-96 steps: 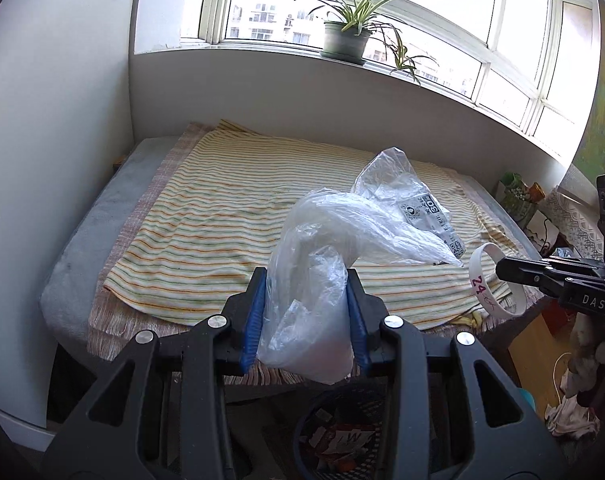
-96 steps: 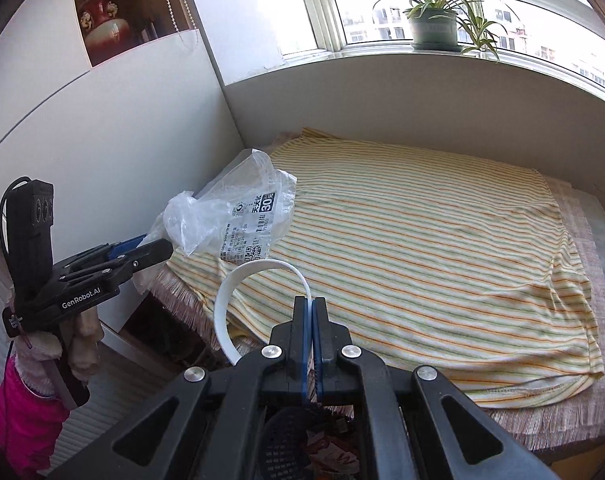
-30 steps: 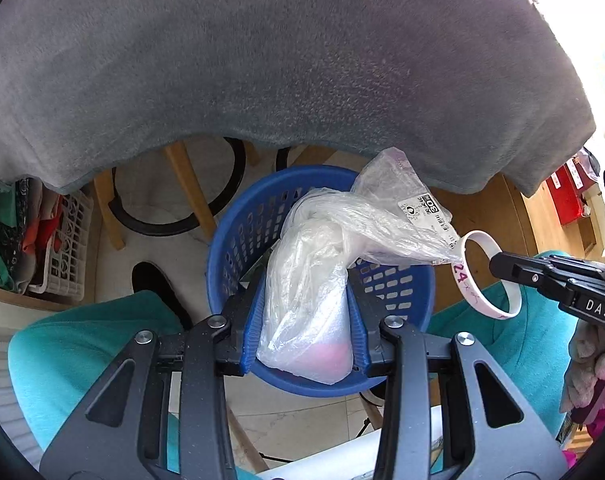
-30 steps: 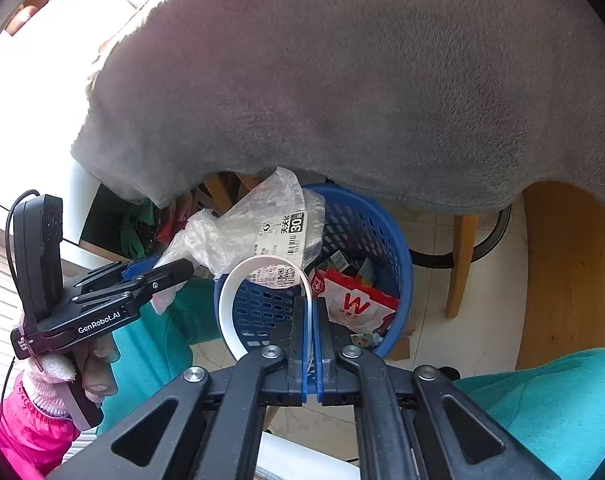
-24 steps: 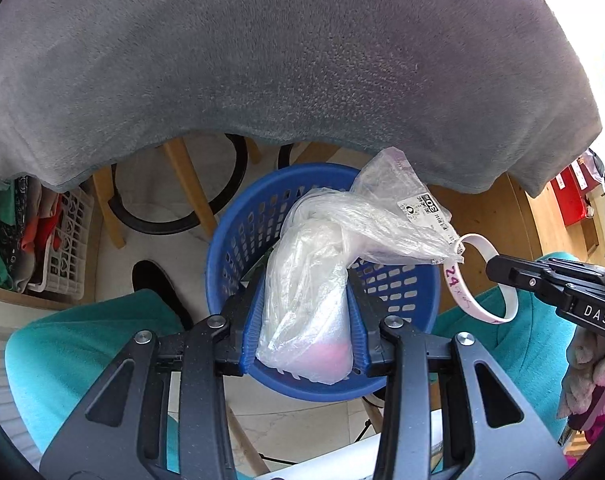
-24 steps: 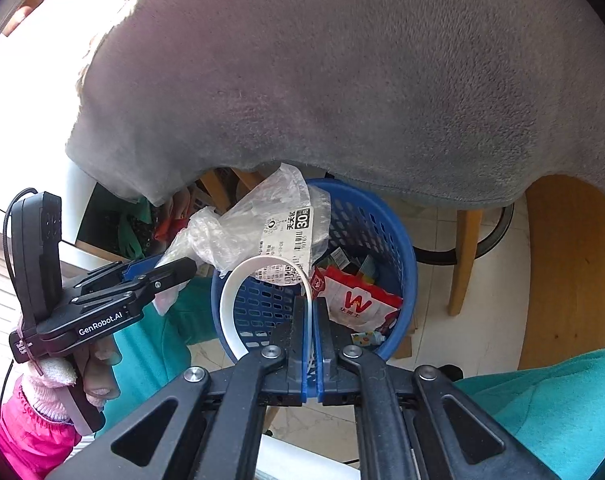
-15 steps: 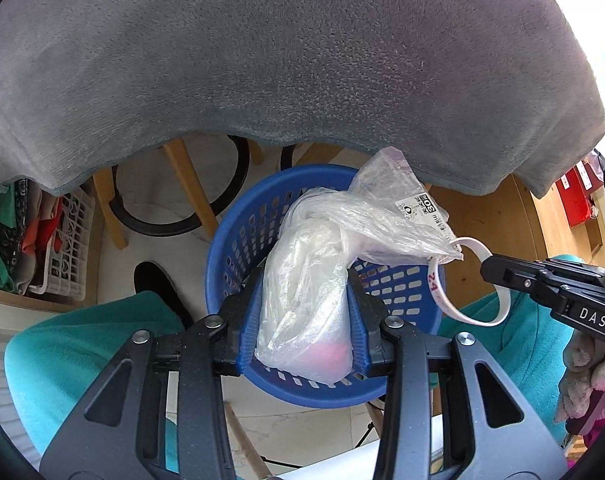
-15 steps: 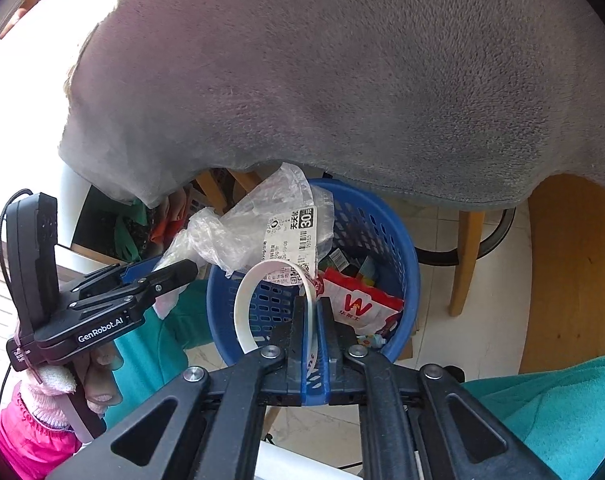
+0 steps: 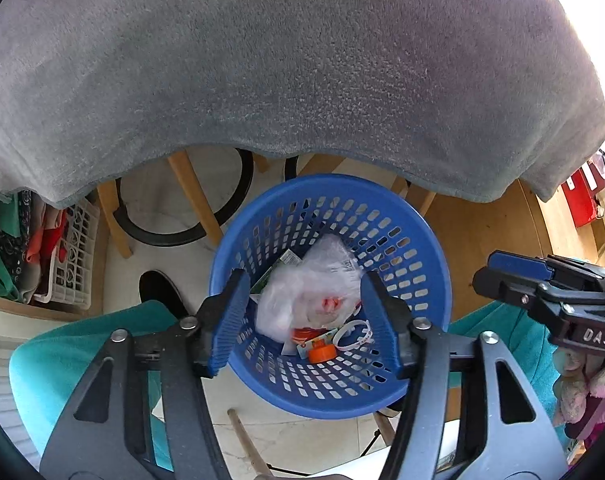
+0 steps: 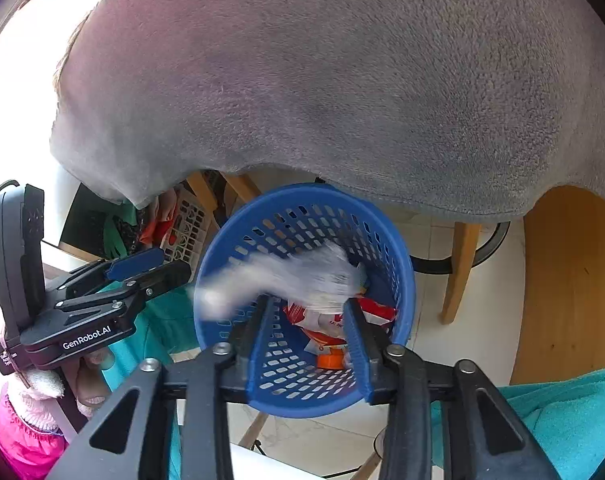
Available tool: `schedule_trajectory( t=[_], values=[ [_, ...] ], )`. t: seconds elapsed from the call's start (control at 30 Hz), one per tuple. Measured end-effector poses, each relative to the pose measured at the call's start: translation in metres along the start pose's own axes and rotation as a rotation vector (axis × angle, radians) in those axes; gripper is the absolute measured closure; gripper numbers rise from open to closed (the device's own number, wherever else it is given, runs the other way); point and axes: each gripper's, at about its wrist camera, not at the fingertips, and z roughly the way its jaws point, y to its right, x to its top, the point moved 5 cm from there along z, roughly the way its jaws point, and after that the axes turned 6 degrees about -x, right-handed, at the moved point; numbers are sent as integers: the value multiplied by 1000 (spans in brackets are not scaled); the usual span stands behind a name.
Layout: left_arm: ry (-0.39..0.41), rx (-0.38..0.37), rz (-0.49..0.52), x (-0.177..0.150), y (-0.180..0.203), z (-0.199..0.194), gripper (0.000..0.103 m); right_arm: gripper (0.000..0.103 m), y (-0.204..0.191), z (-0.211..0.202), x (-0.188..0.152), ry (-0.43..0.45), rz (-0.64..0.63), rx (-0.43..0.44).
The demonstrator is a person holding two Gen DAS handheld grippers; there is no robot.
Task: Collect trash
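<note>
Both sets of jaws are opening, empty; bag (image 9: 310,292) blurred in the right view's centre; band (image 9: 354,334) half hidden in bin (image 9: 414,248), lower centre.

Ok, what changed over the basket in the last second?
Both grippers let go. The left gripper, opening, dropped the clear plastic bag into the blue basket; the right gripper, also opening, released the white band, which now lies beside the bag. Both hands stayed above the basket; the basket did not shift.
</note>
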Motion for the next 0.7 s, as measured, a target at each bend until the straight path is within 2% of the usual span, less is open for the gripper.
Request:
schedule_trajectory(
  t=[0.1, 0.3, 0.7],
  values=[
    [11, 4, 0, 1, -1, -2, 34, 35, 1, -1, 2, 11, -2, -5],
    [18, 8, 2, 2, -1, -4, 31, 21, 0, -3, 4, 25, -15, -9],
    [34, 18, 9, 5, -1, -12, 30, 8, 2, -9, 8, 56, -7, -2]
  ],
)
